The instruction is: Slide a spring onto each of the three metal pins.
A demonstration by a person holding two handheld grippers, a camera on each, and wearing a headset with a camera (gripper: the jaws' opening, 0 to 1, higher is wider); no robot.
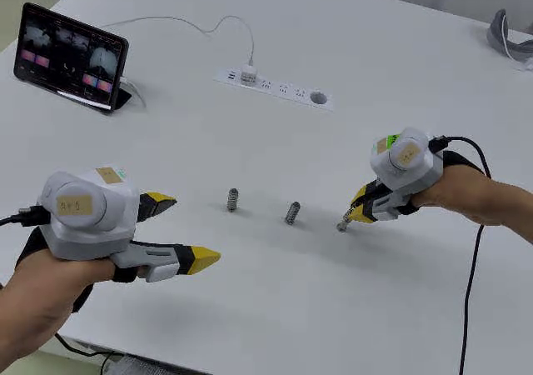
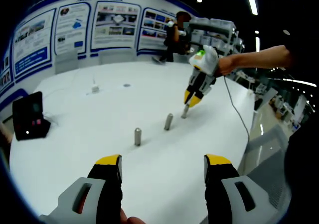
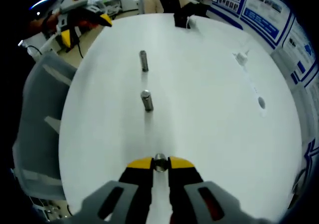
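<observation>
The small silvery coiled spring (image 1: 343, 223), tilted on the white tabletop (image 1: 333, 308) at centre right of the head view, is pinched by the fingers of the right gripper (image 1: 354, 217), those of the left gripper (image 1: 187, 229) being spread, and could be flicked away or jammed if pushed askew.

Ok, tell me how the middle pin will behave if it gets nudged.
The middle pin stands on end, tall and thin, so it would probably tip easily. Being round, it would likely roll on the smooth table once down. It looks small and metallic, so it is probably stiff and light to lift.
</observation>
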